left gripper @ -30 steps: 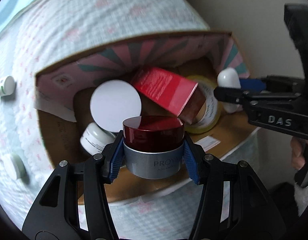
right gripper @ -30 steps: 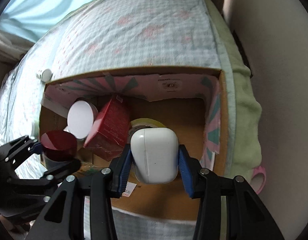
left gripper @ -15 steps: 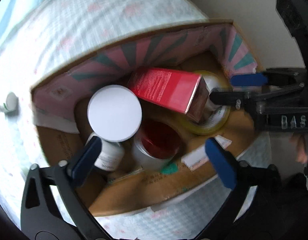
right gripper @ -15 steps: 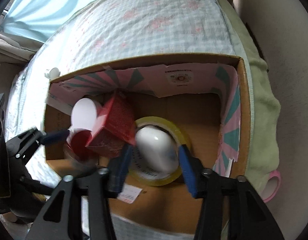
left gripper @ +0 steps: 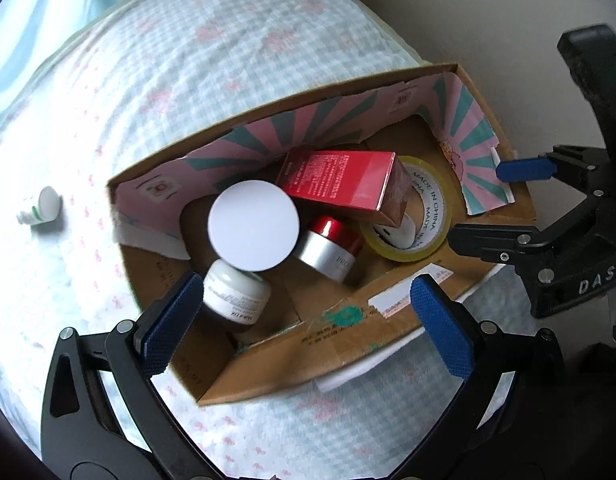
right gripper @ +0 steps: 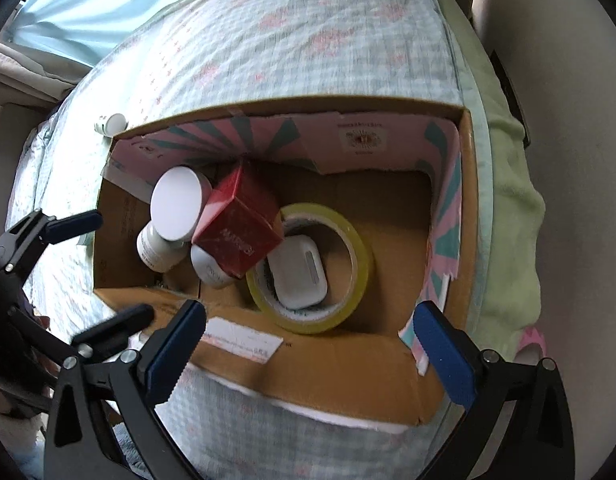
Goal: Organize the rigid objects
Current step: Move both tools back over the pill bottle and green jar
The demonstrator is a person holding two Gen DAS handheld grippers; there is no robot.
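Both my left tongs (left gripper: 304, 308) and right tongs (right gripper: 308, 340) gape wide, empty. Red-lidded silver jar (left gripper: 329, 246), partial print "PRO", lies tilted inside brown cardboard box (left gripper: 347, 340); yellow tape roll (left gripper: 423, 216) reads "MADE IN CHINA".

The left gripper (left gripper: 306, 312) is held with its blue pads spread wide and nothing between them. The right gripper (right gripper: 308, 346) is likewise held wide apart, nothing gripped.
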